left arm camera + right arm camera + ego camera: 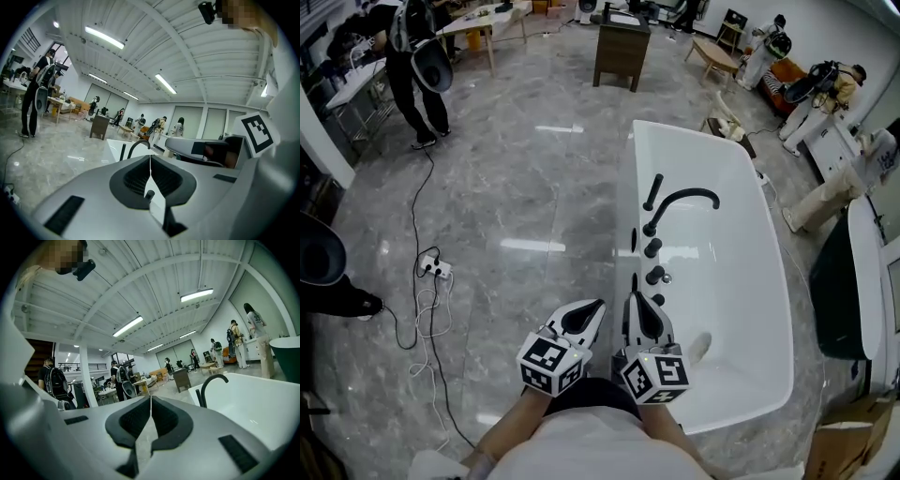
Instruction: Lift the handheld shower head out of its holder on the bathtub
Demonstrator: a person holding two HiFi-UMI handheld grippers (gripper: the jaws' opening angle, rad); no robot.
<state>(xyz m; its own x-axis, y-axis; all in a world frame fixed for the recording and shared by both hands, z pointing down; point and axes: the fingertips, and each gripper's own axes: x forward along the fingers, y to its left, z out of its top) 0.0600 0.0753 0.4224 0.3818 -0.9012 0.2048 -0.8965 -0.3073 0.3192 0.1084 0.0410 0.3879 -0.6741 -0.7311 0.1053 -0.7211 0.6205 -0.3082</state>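
A white bathtub lies at the right. On its left rim stand a black arched faucet, a row of black knobs and the slim black handheld shower head, upright in its holder. Both grippers hover side by side just short of the near knobs, well short of the shower head. My left gripper is shut with nothing in it, as is my right gripper. The left gripper view shows the shower head and faucet ahead past the shut jaws. In the right gripper view the faucet stands ahead to the right.
A power strip with trailing cables lies on the grey marble floor at the left. A dark tub sits right of the white one, a cardboard box at the lower right. A brown cabinet and several people stand far off.
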